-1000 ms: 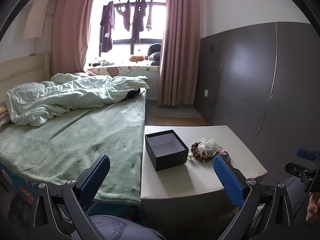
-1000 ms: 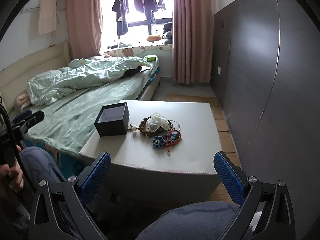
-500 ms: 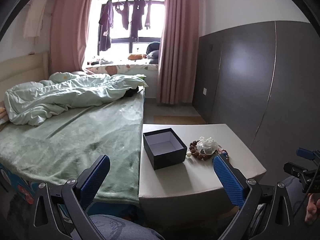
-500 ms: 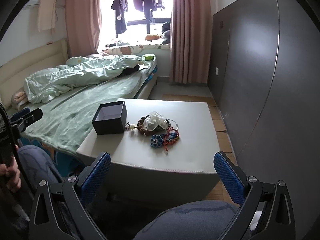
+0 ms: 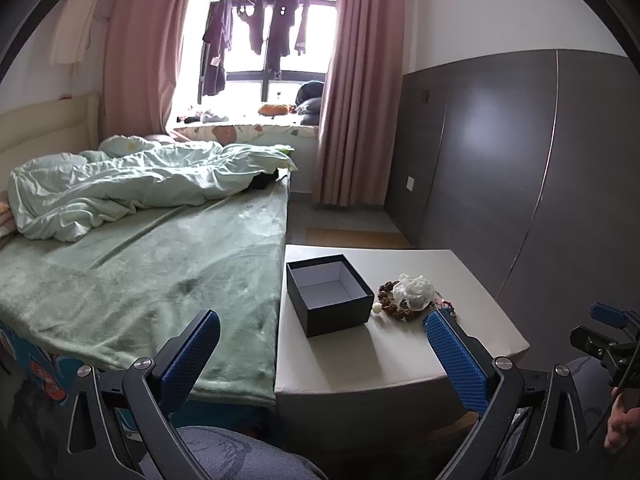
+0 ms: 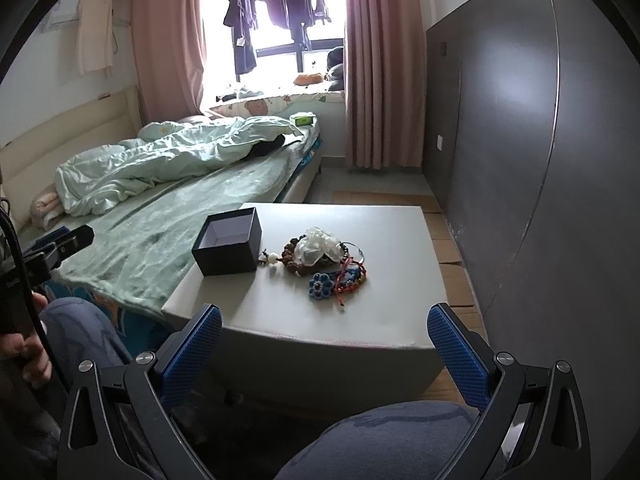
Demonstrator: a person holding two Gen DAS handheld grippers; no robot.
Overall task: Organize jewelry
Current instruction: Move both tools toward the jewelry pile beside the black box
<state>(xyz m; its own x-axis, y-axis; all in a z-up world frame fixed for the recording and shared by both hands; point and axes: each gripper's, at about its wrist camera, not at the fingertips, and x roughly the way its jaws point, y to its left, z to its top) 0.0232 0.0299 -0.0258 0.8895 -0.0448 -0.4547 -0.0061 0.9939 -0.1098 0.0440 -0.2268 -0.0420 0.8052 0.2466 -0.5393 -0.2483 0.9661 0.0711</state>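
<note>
An open black box (image 5: 329,294) (image 6: 229,241) with a pale inside stands on the low white table (image 5: 400,360) (image 6: 280,304). Right of it lies a pile of jewelry: a brown bead bracelet (image 5: 390,304) (image 6: 294,258), a clear white crumpled piece (image 5: 414,291) (image 6: 316,246), a blue flower piece (image 6: 320,286) and red cord bracelets (image 6: 352,278). My left gripper (image 5: 322,354) is open and empty, short of the table's near edge. My right gripper (image 6: 324,344) is open and empty, also short of the table.
A bed with a green blanket (image 5: 140,280) (image 6: 160,224) and a rumpled duvet borders the table's left side. A dark grey wall panel (image 6: 520,160) runs along the right. My knees show at the bottom of both views.
Both views have shifted slightly; the table and jewelry sit a little lower and nearer in the right wrist view. Both grippers stay open and empty.
</note>
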